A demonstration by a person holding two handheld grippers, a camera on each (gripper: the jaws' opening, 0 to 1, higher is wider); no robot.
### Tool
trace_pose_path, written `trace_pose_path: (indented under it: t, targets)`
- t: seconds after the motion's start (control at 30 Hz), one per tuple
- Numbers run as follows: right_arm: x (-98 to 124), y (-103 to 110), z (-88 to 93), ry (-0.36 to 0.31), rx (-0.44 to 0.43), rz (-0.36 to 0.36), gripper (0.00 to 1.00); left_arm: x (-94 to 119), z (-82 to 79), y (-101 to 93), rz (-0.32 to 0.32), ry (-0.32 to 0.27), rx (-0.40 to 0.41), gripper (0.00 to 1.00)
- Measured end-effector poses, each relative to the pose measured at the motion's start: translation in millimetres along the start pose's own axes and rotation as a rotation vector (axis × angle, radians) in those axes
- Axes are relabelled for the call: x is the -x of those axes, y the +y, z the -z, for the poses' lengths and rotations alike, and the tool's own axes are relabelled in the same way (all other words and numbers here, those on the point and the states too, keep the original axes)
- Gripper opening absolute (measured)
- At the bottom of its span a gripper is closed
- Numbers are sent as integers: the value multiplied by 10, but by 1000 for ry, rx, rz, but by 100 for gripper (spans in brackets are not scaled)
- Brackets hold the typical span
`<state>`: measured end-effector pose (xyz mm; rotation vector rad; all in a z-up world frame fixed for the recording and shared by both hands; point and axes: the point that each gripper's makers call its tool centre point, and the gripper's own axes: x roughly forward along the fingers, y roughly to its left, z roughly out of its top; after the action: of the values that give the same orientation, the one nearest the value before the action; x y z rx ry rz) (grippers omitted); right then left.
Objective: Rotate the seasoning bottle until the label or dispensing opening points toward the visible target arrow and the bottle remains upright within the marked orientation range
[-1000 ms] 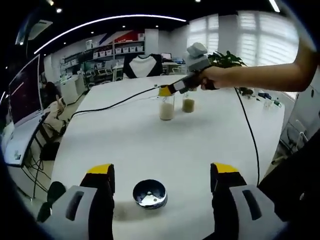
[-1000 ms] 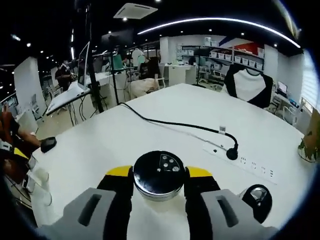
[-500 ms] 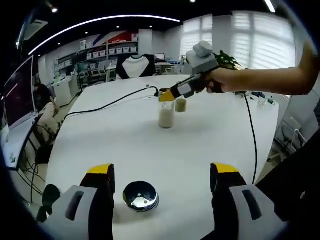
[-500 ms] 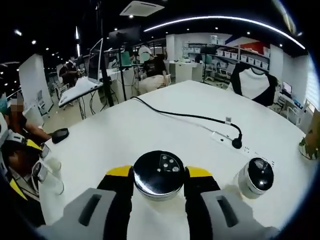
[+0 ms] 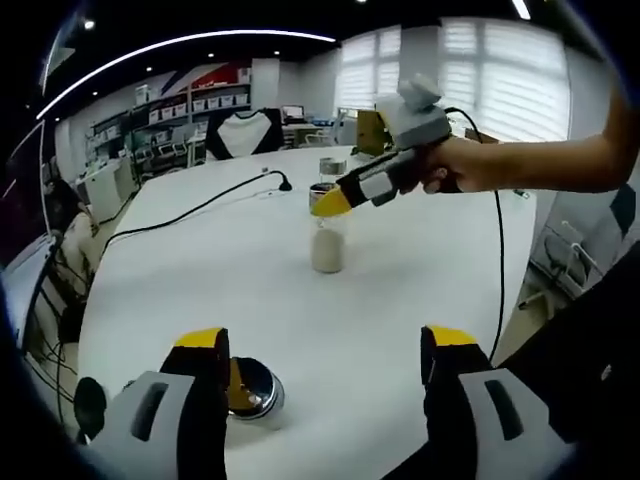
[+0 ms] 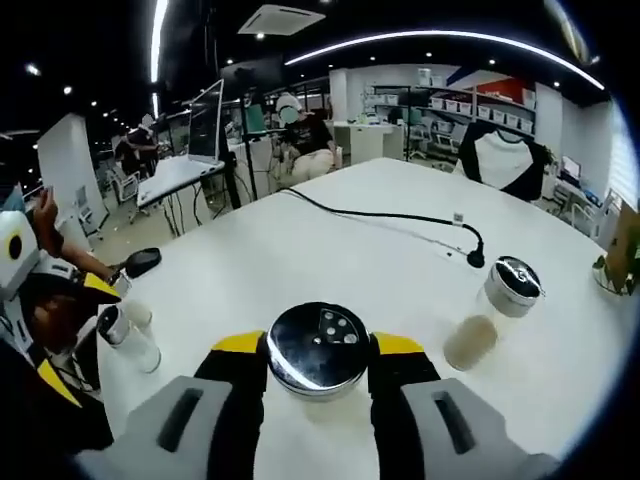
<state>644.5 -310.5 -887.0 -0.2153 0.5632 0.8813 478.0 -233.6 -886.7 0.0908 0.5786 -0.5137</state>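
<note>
Our right claw (image 6: 319, 362) is clenched on the seasoning bottle (image 6: 319, 350), which stands upright on the white tabletop (image 6: 300, 260); its shiny round metal cap shows dispensing holes toward the far right. Glass body with pale powder. Our left claw (image 5: 325, 345) hangs released above the tabletop, beside another bottle (image 5: 252, 392), partly hidden.

Bottle (image 6: 318, 348) body behind jaws
</note>
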Motion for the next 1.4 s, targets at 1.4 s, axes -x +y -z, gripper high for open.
trace_pose_path:
  t: [1.4]
  targets:
    - [686,1305,475,80,168,-262,37,-69,136,-494,212,-34,-120,74]
